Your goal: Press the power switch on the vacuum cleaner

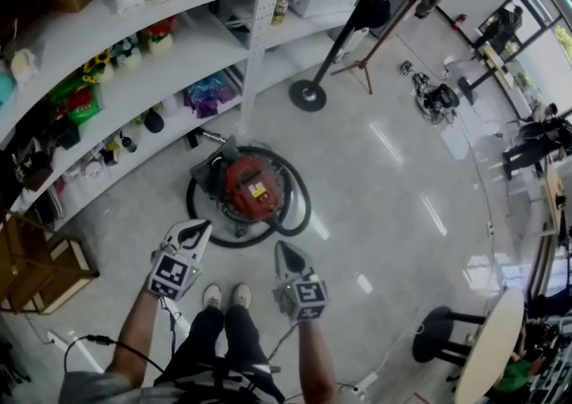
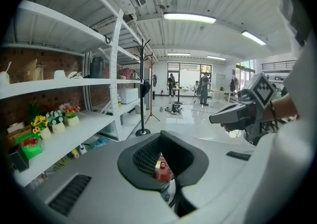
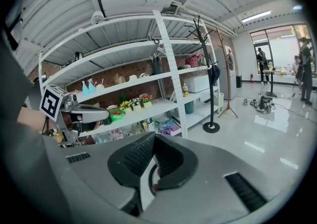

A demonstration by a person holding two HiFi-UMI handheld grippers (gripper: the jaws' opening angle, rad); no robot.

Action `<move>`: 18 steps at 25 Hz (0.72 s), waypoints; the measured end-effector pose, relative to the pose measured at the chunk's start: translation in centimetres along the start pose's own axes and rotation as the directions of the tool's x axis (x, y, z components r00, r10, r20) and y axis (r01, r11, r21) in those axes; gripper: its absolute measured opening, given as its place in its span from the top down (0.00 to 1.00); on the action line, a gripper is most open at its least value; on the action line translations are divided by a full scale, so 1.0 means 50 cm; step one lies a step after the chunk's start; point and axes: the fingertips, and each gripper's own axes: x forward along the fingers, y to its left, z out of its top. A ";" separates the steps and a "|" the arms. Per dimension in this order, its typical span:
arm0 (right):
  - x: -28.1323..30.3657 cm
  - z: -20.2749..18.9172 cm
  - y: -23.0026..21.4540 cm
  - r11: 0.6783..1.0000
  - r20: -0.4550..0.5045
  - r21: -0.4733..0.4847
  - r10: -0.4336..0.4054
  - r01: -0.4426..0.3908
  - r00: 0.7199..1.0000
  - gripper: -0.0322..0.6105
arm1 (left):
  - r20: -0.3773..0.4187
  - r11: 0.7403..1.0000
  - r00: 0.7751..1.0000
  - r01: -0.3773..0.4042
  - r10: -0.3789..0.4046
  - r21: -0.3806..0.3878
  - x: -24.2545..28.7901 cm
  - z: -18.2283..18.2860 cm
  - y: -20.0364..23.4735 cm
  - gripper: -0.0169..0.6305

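**Tool state.** Left gripper (image 1: 202,225) and right gripper (image 1: 281,246) are both held out in front of the person's shoes (image 1: 223,295), on the near side of the vacuum cleaner (image 1: 252,189). Each gripper view shows its two jaws brought together at the tips, with nothing caught between them. Only floor and a sliver of the red housing show through the slit behind the pads.

**Handling.** The vacuum cleaner is a red canister unit standing on the polished floor. Judge it rigid, fairly heavy and steady enough to take a downward push without tipping, though it may roll or slide on the glossy surface if pushed sideways. No grasp is needed. A closed jaw tip serves as the pressing point. The power switch itself cannot be picked out at this size. It probably sits on the top face of the housing, so the push should go straight down.

**Position.** The vacuum cleaner lies ahead of and well below both grippers, between their lines of aim and not touching either. A black hose (image 1: 299,201) loops around the canister.

**Beyond the vacuum cleaner.** White shelving (image 1: 259,27) stands just behind it. A coat-stand base (image 1: 307,95) stands further back and to the right.
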 end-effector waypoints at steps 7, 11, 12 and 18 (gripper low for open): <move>0.063 -0.033 -0.033 1.000 -0.021 -0.001 0.009 -0.009 1.000 0.93 | -0.037 0.999 0.999 0.021 -0.020 0.049 0.054 -0.051 0.019 0.96; 0.092 -0.053 -0.046 1.000 -0.035 0.004 0.015 -0.014 0.999 0.93 | -0.037 0.998 0.999 0.033 -0.031 0.046 0.082 -0.073 0.022 0.96; 0.101 -0.059 -0.051 1.000 -0.038 0.004 0.016 -0.016 0.999 0.93 | -0.040 0.998 0.999 0.036 -0.034 0.049 0.089 -0.081 0.022 0.96; 0.150 -0.110 -0.084 1.000 -0.057 0.004 0.020 -0.019 0.998 0.93 | -0.053 0.999 0.998 0.031 -0.031 0.012 0.127 -0.138 0.017 0.96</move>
